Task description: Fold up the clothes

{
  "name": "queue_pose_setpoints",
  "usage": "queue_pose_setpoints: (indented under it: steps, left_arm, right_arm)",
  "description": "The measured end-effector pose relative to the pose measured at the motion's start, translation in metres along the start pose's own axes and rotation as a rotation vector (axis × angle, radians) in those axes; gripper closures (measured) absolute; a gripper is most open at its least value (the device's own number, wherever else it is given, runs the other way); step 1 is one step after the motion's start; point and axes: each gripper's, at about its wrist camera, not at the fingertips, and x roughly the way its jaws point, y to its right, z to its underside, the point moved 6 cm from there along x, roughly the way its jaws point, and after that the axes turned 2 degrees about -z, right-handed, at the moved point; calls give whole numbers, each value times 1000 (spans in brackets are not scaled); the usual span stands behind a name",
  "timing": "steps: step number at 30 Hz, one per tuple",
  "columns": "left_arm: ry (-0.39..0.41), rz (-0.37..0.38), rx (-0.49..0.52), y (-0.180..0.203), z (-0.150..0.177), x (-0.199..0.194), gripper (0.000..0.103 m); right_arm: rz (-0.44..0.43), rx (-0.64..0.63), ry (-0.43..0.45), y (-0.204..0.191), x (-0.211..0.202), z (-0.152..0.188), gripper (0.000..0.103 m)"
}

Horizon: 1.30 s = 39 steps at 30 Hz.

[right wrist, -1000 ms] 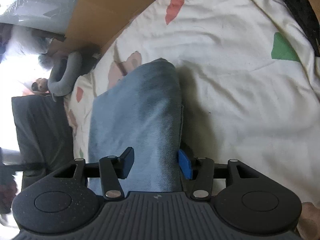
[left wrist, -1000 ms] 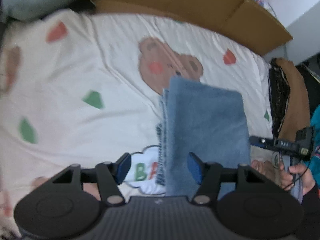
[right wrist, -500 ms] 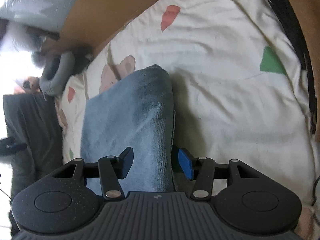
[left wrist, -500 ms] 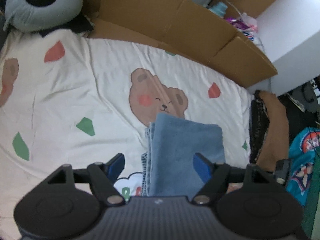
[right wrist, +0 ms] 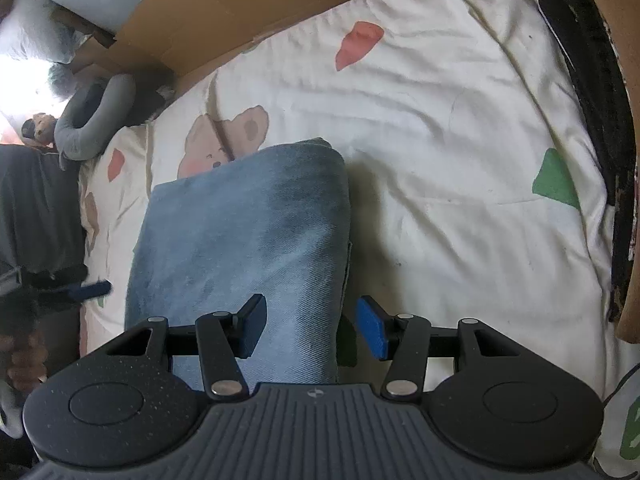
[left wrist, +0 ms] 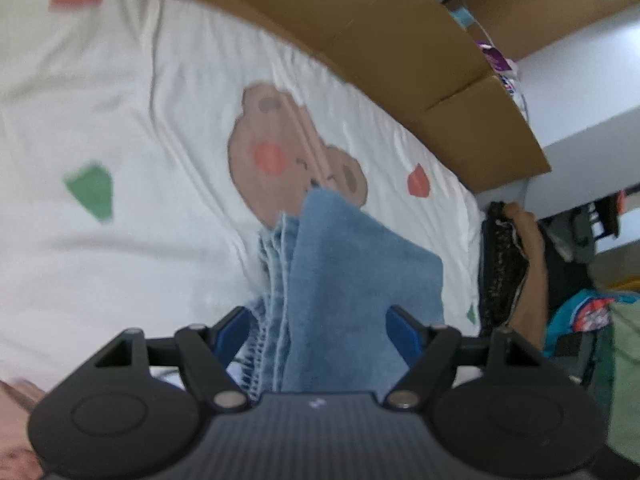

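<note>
- The bed sheet (left wrist: 168, 128), white with bear and colored patches, fills the left of the left wrist view; against a second ago it looms larger and blurrier, so the left hand has dropped toward the bed.
- The left tool (left wrist: 316, 328) has its jaws spread wide, straddling the near end of the folded jeans (left wrist: 360, 280) without pinching them (the stacked hems show just inside its left pad). Half a second ago it looked at the jeans from higher up.
- The jeans lie in a compact blue bundle on the sheet, over the lower edge of the bear print (left wrist: 288, 152), with the cardboard (left wrist: 400, 40) along the far side of the bed.
- In the right wrist view the neck pillow (right wrist: 96, 116) sits at the bed's far left corner.
- The right tool (right wrist: 308, 328) is also unclenched: its left pad rests over the denim, its right pad hangs off the rounded fold edge above the sheet, gripping nothing. Its view has scarcely changed from a second ago.
- My reading: both tools have let go and the bundle holds its shape, so this garment looks nearly done; the left hand's descent suggests a final press or a new grip.
</note>
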Motion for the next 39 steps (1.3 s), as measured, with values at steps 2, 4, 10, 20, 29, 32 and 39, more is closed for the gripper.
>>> queue_pose_setpoints:
  steps: [2,4,10,20,29,32,39]
  left_arm:
    - [-26,-1,-26,-12,4,12,26]
    - [-32,23,-45,-22,5,21,26]
    - [-60,76,-105,-44,16,44,26]
    - [-68,142,-129,-50,21,54,27]
    - [-58,250,-127,-53,19,69,24]
    - [-73,306,-157,-57,17,71,28]
    - [-89,376,-164,-59,18,66,33]
  right_arm:
    - [10,-3,-1,1,3,2,46]
    - [26,-12,3,1,7,4,45]
    - [37,-8,17,1,18,9,39]
    - [-41,23,4,5,35,12,40]
    - [-130,59,0,9,49,15,40]
    - [-160,81,-5,9,54,14,40]
    - [-229,83,-15,1,47,11,51]
